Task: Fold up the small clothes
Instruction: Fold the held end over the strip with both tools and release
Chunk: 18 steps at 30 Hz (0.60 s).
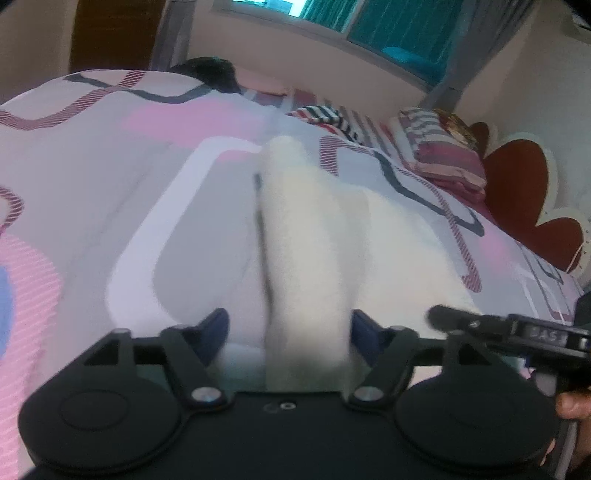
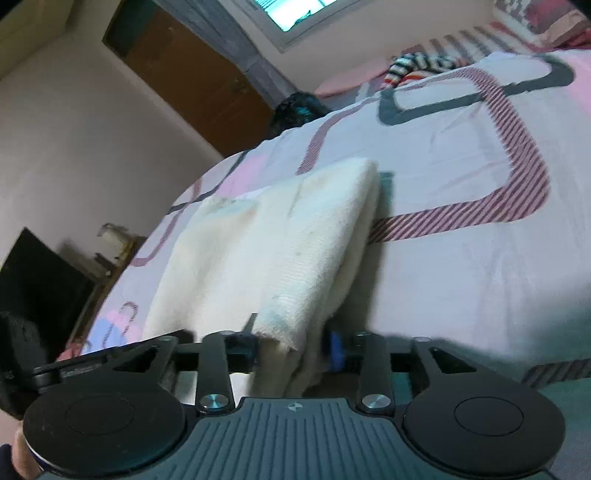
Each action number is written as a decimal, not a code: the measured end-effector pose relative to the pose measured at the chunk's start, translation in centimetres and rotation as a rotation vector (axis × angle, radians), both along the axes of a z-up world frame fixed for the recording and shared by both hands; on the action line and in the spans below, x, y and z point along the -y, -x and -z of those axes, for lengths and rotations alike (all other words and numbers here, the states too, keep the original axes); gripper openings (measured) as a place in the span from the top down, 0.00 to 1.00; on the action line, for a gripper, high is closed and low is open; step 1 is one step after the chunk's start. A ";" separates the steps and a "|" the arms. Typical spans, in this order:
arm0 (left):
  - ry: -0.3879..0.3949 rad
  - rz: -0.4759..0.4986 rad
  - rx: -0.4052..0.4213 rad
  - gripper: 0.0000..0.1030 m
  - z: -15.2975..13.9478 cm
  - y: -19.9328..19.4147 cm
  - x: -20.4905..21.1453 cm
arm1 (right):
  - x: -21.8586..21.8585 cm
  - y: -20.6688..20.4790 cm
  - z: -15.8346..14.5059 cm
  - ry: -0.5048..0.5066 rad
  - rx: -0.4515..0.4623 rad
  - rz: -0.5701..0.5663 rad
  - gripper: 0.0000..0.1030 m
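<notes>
A bed (image 1: 92, 155) filled the room, spread with a white quilt printed with pink blocks and striped maroon and grey loops, under a window (image 1: 388, 26) with teal curtains and beside a brown wooden door (image 2: 192, 74). On the quilt lay a cream knitted cloth (image 1: 306, 221), folded into a long narrow band. Its long axis ran straight away from the left gripper (image 1: 288, 328), the near end lying between that gripper's blue-padded jaws and the far end pointing toward the striped garment (image 1: 325, 114) near the window wall. The left jaws stood wide, clear of the cloth on both sides, so it was released there. In the right wrist view the same cloth stretched forward and slightly left from the right gripper (image 2: 291, 347), its near corner hanging between the jaws; they stood parted, the pads close to the fabric but not visibly pressing it. Folded striped bedding (image 1: 443, 155) lay far off beyond the left jaws, by a red headboard (image 1: 524, 199).
</notes>
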<state>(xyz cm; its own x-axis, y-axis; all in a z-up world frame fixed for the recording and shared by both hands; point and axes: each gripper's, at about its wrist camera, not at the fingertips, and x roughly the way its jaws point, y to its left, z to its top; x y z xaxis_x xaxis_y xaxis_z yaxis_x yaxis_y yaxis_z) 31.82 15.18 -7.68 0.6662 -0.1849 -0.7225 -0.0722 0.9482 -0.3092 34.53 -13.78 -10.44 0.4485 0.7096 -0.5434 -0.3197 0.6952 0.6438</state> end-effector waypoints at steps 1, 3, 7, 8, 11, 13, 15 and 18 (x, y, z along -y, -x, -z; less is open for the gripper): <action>-0.008 -0.006 -0.004 0.27 -0.5 0.3 -0.4 | 0.2 0.2 -0.4 0.029 0.015 0.015 0.48; -0.023 -0.025 0.011 0.30 -1.9 1.1 -1.2 | 1.3 0.9 -1.5 0.067 0.067 0.032 0.48; -0.042 -0.017 0.099 0.68 -5.0 0.4 -1.2 | 1.7 1.3 -4.3 0.102 0.199 0.031 0.78; -0.065 0.021 0.113 0.73 -5.4 -0.4 -0.4 | 1.3 0.8 -4.6 0.097 0.203 0.016 0.78; -0.158 0.128 0.111 0.79 -5.0 -2.5 2.6 | -0.5 -0.5 -4.9 0.122 0.217 -0.045 0.86; -0.211 0.151 0.080 0.80 -3.6 -3.4 3.9 | -2.0 -0.8 -4.3 0.191 0.229 -0.073 0.86; -0.225 0.146 0.074 0.81 -2.3 -4.0 4.1 | -3.2 -1.6 -3.1 0.283 0.218 -0.083 0.86; -0.210 0.131 0.082 0.81 -1.8 -3.7 4.1 | -3.2 -2.1 -1.5 0.298 0.201 -0.099 0.86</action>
<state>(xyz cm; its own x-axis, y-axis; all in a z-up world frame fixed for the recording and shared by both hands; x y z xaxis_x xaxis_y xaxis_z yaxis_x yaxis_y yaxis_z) 35.53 11.04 -5.87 0.7046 -0.1252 -0.6985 0.0724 0.9919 -0.1048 36.63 -10.57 -8.94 0.5043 0.5785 -0.6411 -0.4944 0.8021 0.3350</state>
